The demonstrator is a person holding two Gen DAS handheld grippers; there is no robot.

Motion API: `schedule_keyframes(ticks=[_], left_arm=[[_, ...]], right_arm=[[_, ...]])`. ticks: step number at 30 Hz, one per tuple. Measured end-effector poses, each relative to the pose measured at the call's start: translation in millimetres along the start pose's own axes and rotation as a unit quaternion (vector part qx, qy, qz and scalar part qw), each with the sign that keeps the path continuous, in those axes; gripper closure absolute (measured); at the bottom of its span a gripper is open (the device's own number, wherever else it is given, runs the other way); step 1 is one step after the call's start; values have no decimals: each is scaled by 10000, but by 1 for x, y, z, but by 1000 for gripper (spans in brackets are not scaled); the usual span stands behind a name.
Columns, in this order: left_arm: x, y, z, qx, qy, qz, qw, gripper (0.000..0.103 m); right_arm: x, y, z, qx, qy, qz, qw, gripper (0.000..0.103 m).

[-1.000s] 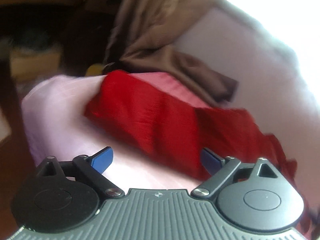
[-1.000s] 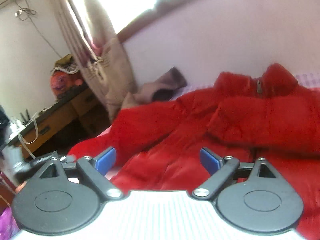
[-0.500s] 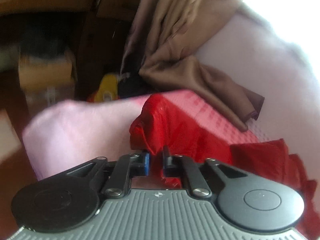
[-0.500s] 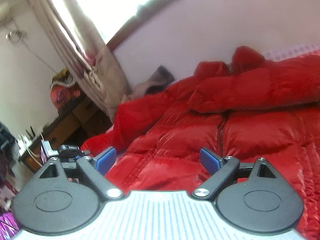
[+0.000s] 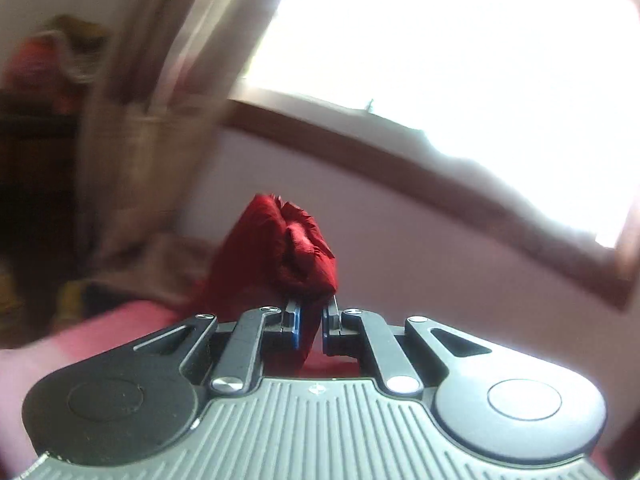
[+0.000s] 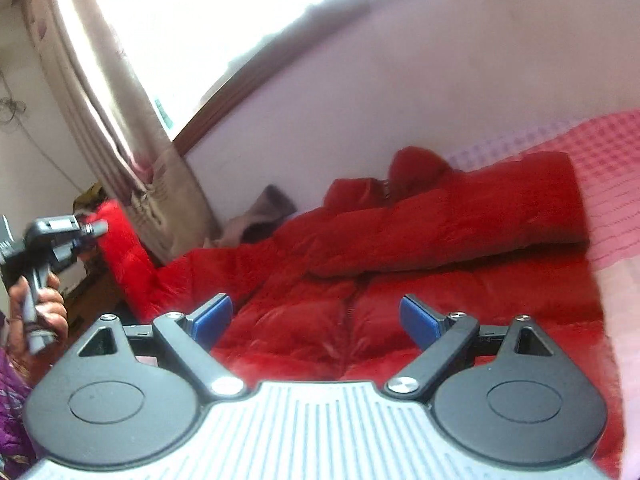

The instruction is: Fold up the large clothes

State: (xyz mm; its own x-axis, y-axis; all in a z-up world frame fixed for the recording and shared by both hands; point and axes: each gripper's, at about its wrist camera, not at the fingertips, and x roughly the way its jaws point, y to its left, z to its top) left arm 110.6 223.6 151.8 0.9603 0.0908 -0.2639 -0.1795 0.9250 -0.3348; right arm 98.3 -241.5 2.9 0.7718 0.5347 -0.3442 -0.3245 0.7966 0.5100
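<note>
Red puffer jacket [image 6: 400, 264] sprawls across the pink bed [image 6: 612, 184]; left gripper [image 5: 311, 326] pinches its lifted sleeve end [image 5: 280, 256], which could slip from so slick a bite; right gripper [image 6: 316, 316] hovers agape, empty.

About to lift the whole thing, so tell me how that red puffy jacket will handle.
The red jacket probably flops: its sleeve droops from the left tongs. Likely light for its bulk, judging by the puffed quilting. The shiny shell may slip.
</note>
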Motion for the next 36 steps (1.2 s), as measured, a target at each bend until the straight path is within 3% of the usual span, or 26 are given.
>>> schedule_keyframes(ticks=[4, 9, 16, 18, 20, 22, 25, 28, 32, 35, 36], left_arm=[[17, -83, -14, 410, 211, -632, 9969, 94], [45, -166, -51, 873, 509, -1422, 9847, 94], [101, -230, -114, 1254, 1103, -1989, 9657, 94], [119, -236, -134, 1410, 1303, -2052, 9597, 89], [132, -238, -152, 1534, 1474, -2077, 9548, 76], [137, -236, -164, 1636, 1494, -2100, 9523, 44], [127, -219, -167, 1540, 1307, -2029, 9581, 15], [107, -202, -153, 1381, 1168, -2150, 9597, 6], [94, -174, -138, 1595, 830, -1774, 9676, 6], [102, -145, -134, 1851, 748, -1183, 9727, 25], [106, -136, -132, 1827, 822, -1041, 9742, 38]], right_arm=[[-13, -22, 7, 229, -137, -17, 9996, 11], [-20, -47, 12, 407, -155, -131, 9990, 11], [-25, -76, 14, 591, -283, -159, 9977, 11], [-29, -84, 15, 639, -315, -178, 9973, 11], [-31, -90, 16, 683, -345, -178, 9969, 11], [-31, -93, 18, 691, -369, -170, 9968, 11], [-29, -95, 20, 682, -371, -152, 9969, 11], [-26, -91, 25, 602, -383, -119, 9974, 11], [-11, -73, 39, 257, -322, -122, 9991, 11], [13, -54, 57, -303, -361, -289, 9985, 11], [22, -48, 63, -431, -370, -281, 9980, 12]])
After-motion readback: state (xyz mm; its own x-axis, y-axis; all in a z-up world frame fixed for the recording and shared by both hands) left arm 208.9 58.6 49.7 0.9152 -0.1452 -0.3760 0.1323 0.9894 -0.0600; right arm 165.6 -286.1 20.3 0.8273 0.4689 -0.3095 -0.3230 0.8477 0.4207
